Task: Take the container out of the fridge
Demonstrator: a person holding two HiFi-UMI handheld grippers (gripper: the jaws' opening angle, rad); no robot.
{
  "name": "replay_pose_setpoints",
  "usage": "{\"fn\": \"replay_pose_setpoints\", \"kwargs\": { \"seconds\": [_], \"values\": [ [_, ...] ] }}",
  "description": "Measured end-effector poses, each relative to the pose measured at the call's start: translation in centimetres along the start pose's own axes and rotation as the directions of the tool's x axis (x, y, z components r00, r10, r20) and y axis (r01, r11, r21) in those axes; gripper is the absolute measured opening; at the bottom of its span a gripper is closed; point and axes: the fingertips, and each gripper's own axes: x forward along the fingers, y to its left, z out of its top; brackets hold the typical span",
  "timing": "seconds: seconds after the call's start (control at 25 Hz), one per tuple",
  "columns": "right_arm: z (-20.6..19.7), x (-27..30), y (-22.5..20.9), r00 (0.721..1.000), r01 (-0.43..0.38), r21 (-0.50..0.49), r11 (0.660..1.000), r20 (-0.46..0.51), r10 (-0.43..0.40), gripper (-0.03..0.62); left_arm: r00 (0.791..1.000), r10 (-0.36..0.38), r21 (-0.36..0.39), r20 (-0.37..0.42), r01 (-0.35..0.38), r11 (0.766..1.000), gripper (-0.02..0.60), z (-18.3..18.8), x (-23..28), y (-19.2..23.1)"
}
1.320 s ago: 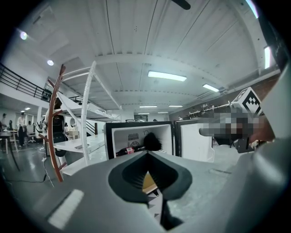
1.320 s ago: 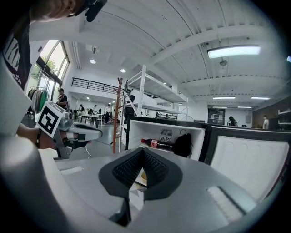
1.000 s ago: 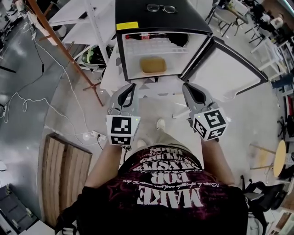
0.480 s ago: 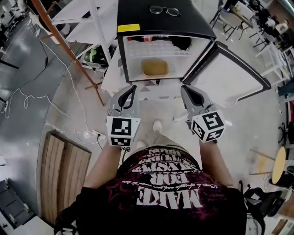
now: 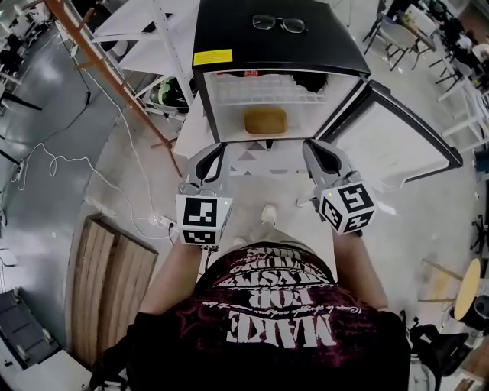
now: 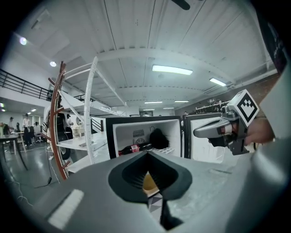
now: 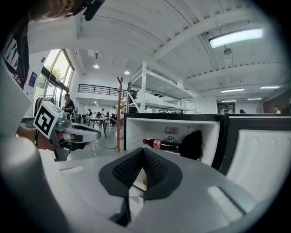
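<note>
So the mini fridge point(image 5: 229, 34) is standing open, door point(image 5: 397, 141) swung out to the right. The tan container point(image 5: 265, 121) sits in the bottom compartment, roughly in the middle, under the white shelf point(image 5: 267, 88). On that shelf there's a cola bottle point(image 7: 161, 144) lying on its side with some black lumpy thing point(image 7: 192, 144) just beside it; can't tell what that is. A pair of glasses point(image 5: 278, 24) rests on top of the fridge.

The left gripper point(image 5: 221, 145) and right gripper point(image 5: 311, 145) are side by side just outside the opening, both pointing in and not touching the container. Each has its jaw tips pressed together with nothing pinched between them, and the container peeks through the hollow behind the tips.
</note>
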Motion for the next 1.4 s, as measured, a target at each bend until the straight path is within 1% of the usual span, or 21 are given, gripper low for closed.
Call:
{"fn": "replay_pose_setpoints", "kwargs": {
  "seconds": [0.16, 0.36, 0.56, 0.8, 1.4],
  "values": [
    [-0.6, 1.0, -0.8, 1.0, -0.014, 0.012, 1.0, -0.009, 0.014, 0.029, 1.0, 0.013, 0.003, -0.003, -0.013, 1.0, 0.0, 0.0, 0.9, 0.2],
    [-1.0, 1.8, -1.4, 0.999, -0.026, 0.016, 1.0, -0.028, 0.027, 0.029, 1.0, 0.01, 0.0, 0.002, -0.01, 1.0, 0.0, 0.3, 2.0, 0.1],
    [-1.4, 2.5, -1.8, 0.998, -0.038, 0.018, 0.999, -0.047, 0.038, 0.029, 1.0, 0.007, -0.011, -0.009, -0.007, 1.0, 0.0, -0.2, 2.4, -0.1],
    [-2.2, 3.2, -2.1, 0.997, -0.048, 0.018, 0.999, -0.065, 0.049, 0.029, 1.0, 0.02, -0.02, -0.015, -0.021, 1.0, 0.0, -0.5, 2.6, 0.2],
    [-5.7, 6.2, -4.2, 0.989, -0.044, 0.038, 0.998, -0.139, 0.048, 0.029, 0.998, 0.046, -0.031, -0.037, -0.047, 0.998, 0.0, -1.3, 3.6, 1.2]
  ]
}}
